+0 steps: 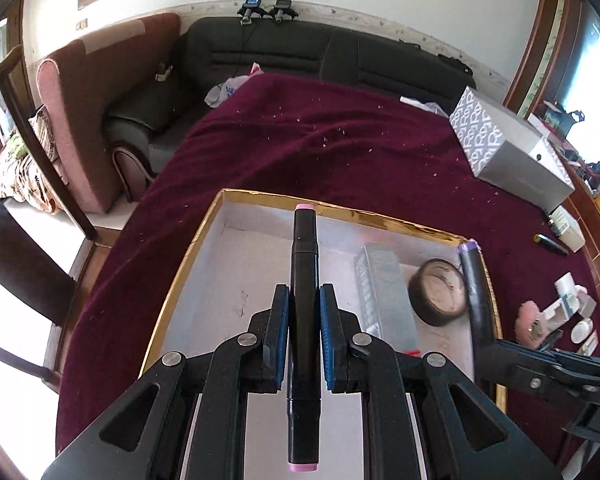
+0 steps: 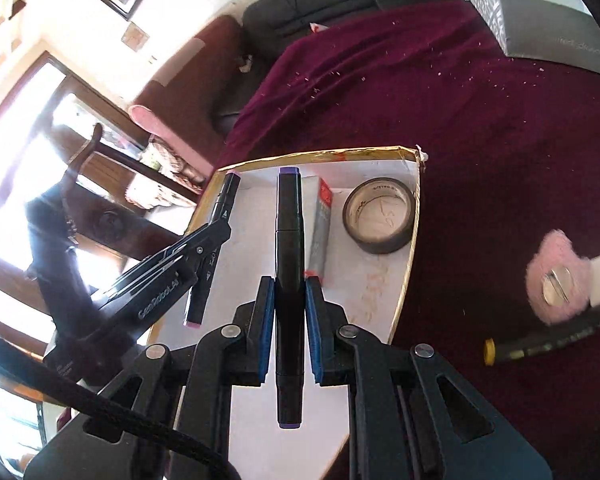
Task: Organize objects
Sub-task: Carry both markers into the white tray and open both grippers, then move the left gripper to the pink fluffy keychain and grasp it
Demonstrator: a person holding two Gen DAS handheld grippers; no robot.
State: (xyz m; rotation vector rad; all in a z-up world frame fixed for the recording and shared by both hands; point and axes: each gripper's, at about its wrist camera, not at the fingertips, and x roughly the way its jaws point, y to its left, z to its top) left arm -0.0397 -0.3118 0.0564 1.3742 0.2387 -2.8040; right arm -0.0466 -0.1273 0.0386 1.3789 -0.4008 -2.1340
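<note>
A pink-capped marker (image 1: pixel 304 312) is clamped in the left claw (image 1: pixel 304 330), and a purple-capped marker (image 2: pixel 287 280) in the right claw (image 2: pixel 287 328), both carried above the gold-rimmed box (image 1: pixel 340 210). Further in, a tape roll (image 2: pixel 379 216) and a grey carton (image 2: pixel 320 232) are already stowed. On the maroon-covered bench (image 1: pixel 340 140) a yellow-capped marker (image 2: pixel 540 346) and a pink puff (image 2: pixel 556 280) remain (sorting is judged roughly half done).

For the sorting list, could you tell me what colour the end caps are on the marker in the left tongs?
Pink, on the black marker; clearest in the left wrist view.
</note>
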